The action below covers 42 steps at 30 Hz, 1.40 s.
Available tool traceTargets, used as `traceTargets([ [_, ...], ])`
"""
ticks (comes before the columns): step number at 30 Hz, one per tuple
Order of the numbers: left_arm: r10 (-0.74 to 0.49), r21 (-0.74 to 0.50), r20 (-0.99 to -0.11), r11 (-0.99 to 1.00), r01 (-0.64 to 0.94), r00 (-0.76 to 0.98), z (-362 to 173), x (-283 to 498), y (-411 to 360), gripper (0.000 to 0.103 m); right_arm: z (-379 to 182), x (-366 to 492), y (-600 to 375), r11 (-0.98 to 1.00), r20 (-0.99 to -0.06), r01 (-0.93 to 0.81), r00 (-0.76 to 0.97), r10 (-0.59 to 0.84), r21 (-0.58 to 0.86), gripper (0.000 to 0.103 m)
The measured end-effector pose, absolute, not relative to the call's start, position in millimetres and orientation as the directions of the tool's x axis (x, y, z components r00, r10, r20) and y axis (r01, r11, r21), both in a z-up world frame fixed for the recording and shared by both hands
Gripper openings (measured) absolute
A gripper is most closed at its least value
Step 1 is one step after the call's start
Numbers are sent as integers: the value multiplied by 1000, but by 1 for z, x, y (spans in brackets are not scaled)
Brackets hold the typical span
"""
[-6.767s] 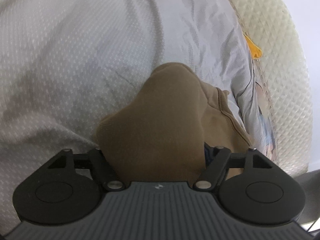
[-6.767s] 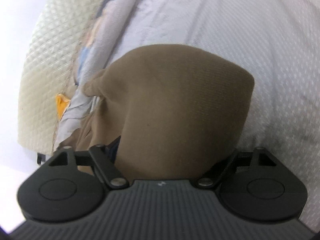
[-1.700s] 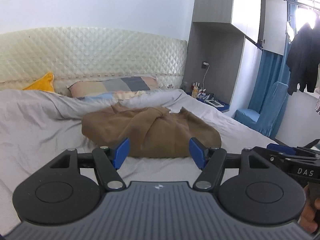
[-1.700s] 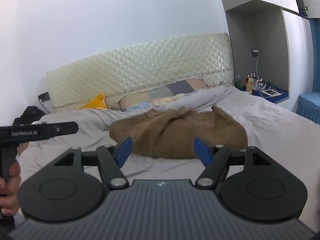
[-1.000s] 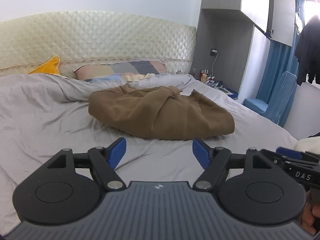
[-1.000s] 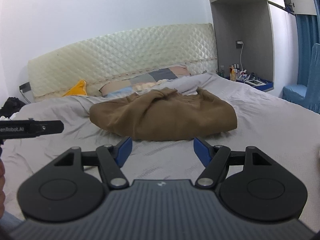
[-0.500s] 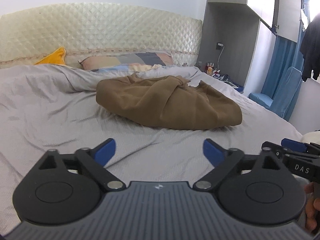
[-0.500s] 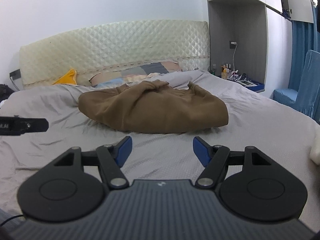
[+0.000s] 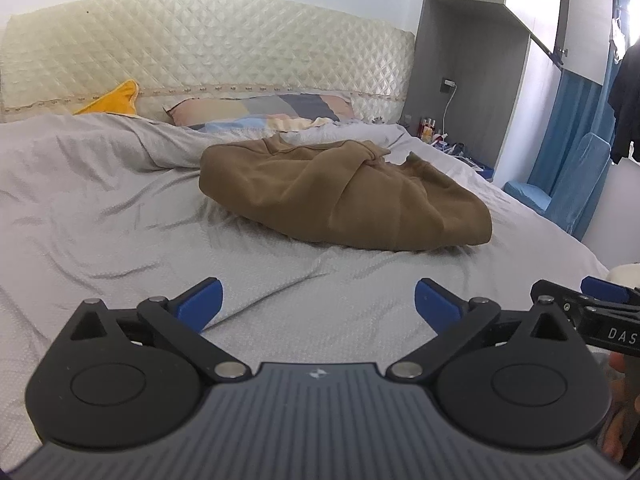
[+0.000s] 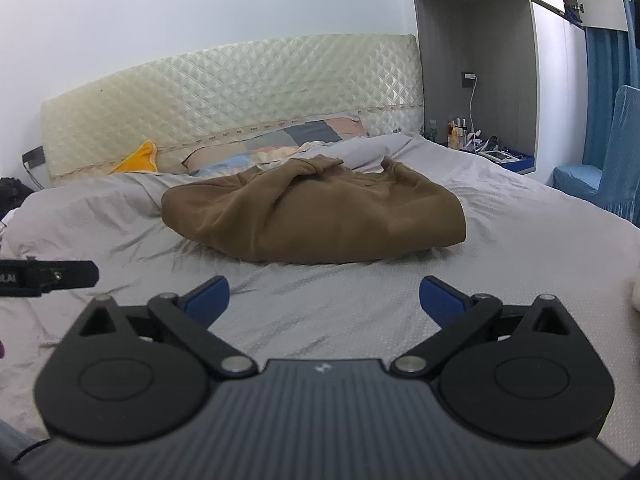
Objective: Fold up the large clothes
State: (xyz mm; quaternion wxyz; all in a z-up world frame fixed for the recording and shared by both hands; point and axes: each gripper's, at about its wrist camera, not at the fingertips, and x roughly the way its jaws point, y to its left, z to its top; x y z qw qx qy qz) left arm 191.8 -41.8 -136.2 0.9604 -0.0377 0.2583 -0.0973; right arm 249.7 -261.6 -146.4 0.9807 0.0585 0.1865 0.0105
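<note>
A home bedroom. A wide bed [image 9: 120, 220] under a grey sheet fills the scene, with a cream quilted headboard [image 9: 208, 56] at the far end and a patchwork pillow [image 9: 276, 110] against it. To the right, a grey built-in wardrobe [image 10: 472, 52], a cluttered bedside shelf [image 10: 496, 154] and blue curtains [image 9: 576, 128].

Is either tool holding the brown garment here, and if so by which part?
Nothing is held. The left tool and right tool have just opened wide; the brown garment lies apart on the bed.
</note>
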Motion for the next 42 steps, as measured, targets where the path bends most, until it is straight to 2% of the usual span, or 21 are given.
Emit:
traceTargets([
  [24, -160, -103, -511, 987, 125, 845, -135, 190, -45, 103, -150, 250, -262, 991, -358, 16, 933, 33, 133, 103],
  [42, -151, -105, -485, 988, 114, 862, -134, 186, -43, 103, -150, 249, -261, 991, -357, 11, 933, 37, 131, 103],
])
